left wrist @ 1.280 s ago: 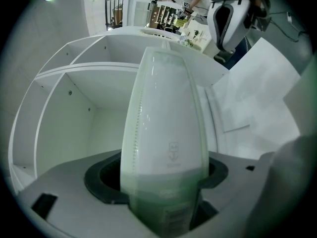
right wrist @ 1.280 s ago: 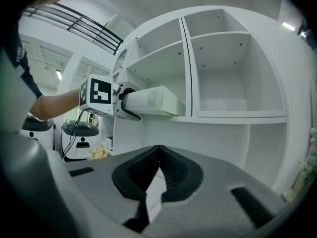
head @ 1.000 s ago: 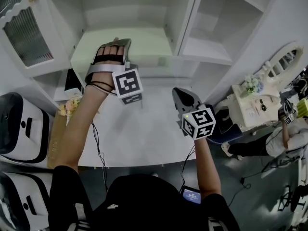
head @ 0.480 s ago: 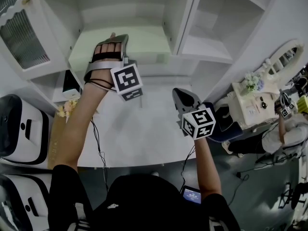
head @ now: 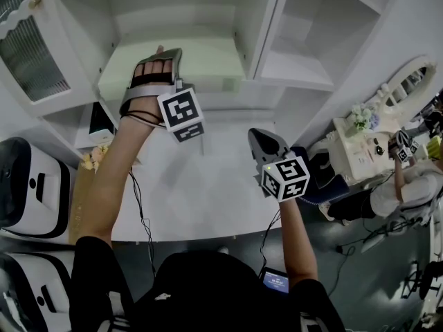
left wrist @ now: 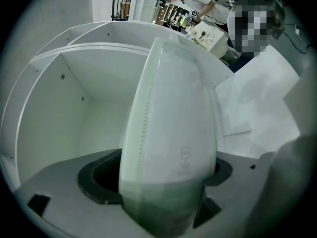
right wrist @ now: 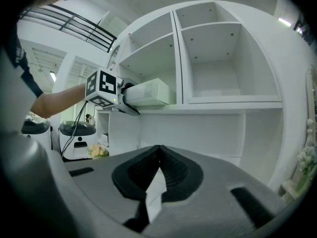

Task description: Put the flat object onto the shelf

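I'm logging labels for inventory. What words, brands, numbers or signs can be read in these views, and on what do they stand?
No text can be read anywhere.
Flat white box: a faint embossed mark near its lower end, too blurred to read.
Small screen low in the head view: too small to read.

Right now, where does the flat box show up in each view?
Head view: the flat box lies upper centre, in the left shelf compartment.
Left gripper view: it fills the centre, between the left gripper's jaws, which have just been opening.
Right gripper view: it sits left of centre, beside the marker cube.
Shared landmark: the vertical divider just right of the box, in the head and right gripper views.
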`<state>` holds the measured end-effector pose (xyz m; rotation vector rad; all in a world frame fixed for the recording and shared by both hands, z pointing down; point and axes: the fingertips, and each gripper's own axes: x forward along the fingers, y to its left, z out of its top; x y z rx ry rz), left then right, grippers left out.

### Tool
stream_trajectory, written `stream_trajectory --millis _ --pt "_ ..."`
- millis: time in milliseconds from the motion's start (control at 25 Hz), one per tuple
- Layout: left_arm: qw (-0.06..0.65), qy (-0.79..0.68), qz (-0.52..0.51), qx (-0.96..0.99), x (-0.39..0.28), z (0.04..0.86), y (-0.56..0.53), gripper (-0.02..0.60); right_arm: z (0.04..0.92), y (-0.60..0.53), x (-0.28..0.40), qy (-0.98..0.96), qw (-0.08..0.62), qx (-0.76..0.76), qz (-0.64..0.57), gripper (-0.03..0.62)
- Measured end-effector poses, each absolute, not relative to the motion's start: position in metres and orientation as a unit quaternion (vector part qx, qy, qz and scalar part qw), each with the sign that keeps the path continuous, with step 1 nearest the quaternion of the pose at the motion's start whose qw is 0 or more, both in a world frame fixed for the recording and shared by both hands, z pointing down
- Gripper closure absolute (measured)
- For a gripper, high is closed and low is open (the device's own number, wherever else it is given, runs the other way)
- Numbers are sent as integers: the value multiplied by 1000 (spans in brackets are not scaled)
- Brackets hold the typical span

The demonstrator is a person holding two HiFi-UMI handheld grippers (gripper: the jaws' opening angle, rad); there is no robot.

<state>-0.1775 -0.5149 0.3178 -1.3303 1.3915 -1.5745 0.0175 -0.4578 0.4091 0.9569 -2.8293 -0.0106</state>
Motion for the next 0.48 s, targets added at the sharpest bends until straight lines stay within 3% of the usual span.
stream_trajectory --millis 480 --pt "317 529 -603 -507 -180 320 -523 173 416 -460 18 -944 79 320 6 608"
